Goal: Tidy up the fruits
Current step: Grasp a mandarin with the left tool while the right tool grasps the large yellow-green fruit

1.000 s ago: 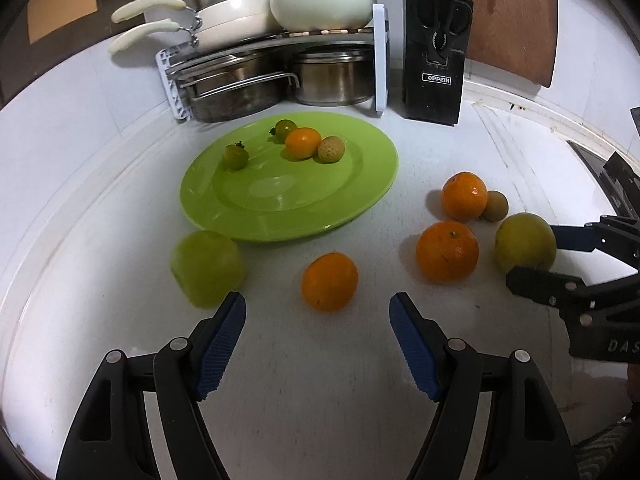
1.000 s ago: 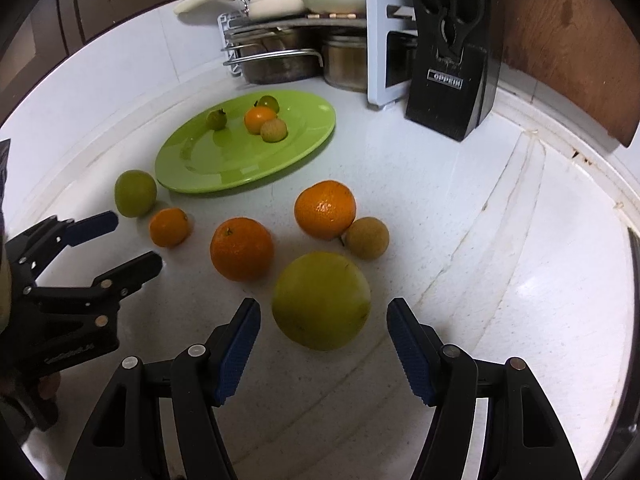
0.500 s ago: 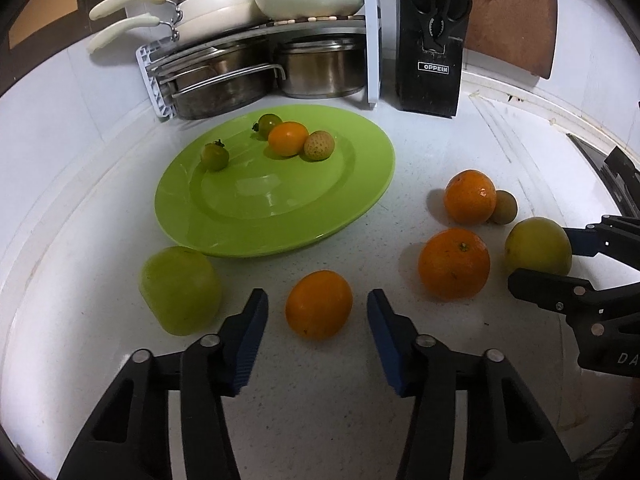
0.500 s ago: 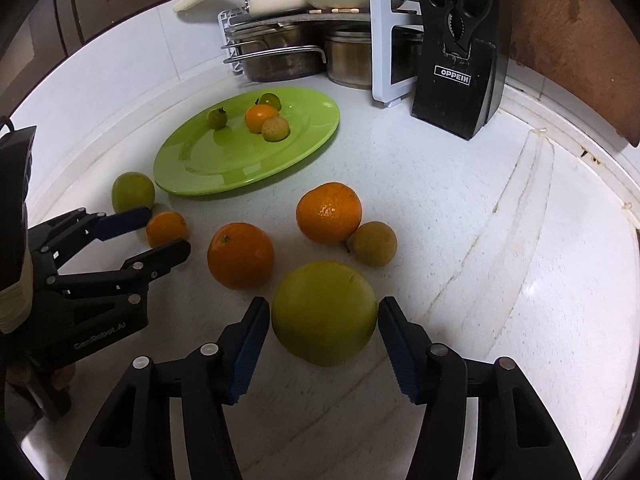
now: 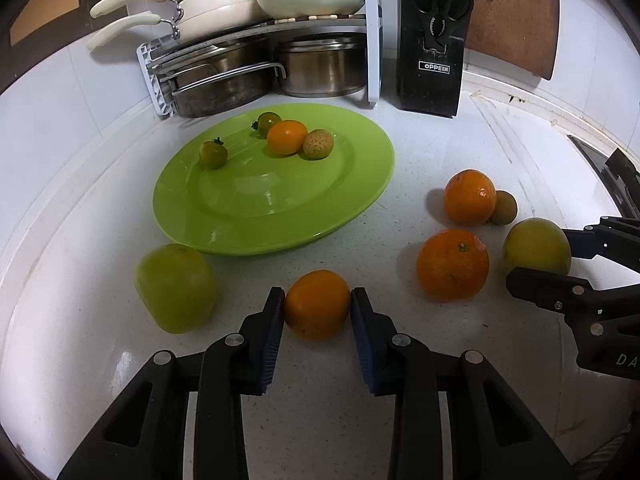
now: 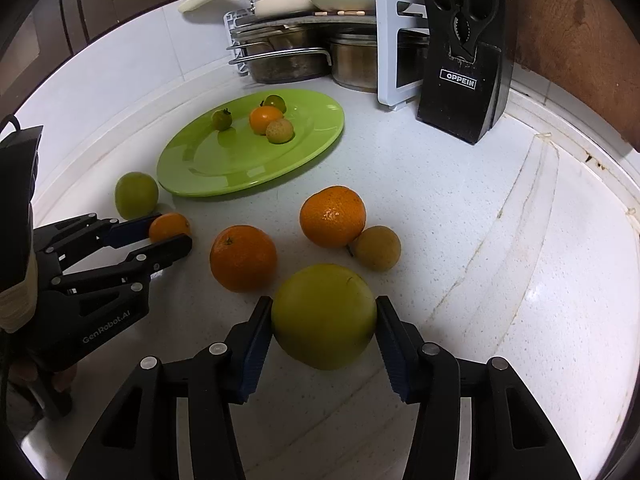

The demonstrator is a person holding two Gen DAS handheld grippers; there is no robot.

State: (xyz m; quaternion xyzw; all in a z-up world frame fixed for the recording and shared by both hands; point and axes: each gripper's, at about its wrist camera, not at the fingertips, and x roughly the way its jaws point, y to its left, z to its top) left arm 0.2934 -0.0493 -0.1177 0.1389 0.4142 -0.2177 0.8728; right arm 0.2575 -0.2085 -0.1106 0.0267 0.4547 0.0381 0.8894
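On the white counter, my left gripper [image 5: 317,297] is closing, and its blue pads press both sides of a small orange [image 5: 317,312]. The right wrist view shows that same grip [image 6: 172,236] at the left. My right gripper [image 6: 324,307] is closing too, with its pads against a large yellow-green fruit [image 6: 324,320]. Behind them a green plate [image 5: 272,216] holds two small green tomatoes, a little orange fruit and a speckled one. A green fruit [image 5: 176,286], two oranges [image 5: 452,264] [image 5: 470,196] and a small brown fruit [image 5: 503,208] lie loose.
A rack of pots and pans [image 5: 260,68] and a black knife block [image 5: 432,52] stand along the back wall behind the plate. A wooden board [image 5: 516,12] leans at the back right. The counter's raised rim curves round on the right.
Both grippers have narrowed from wide open. The left one crept forward and now pinches the small orange. The right one's pads have come in against the yellow-green fruit.
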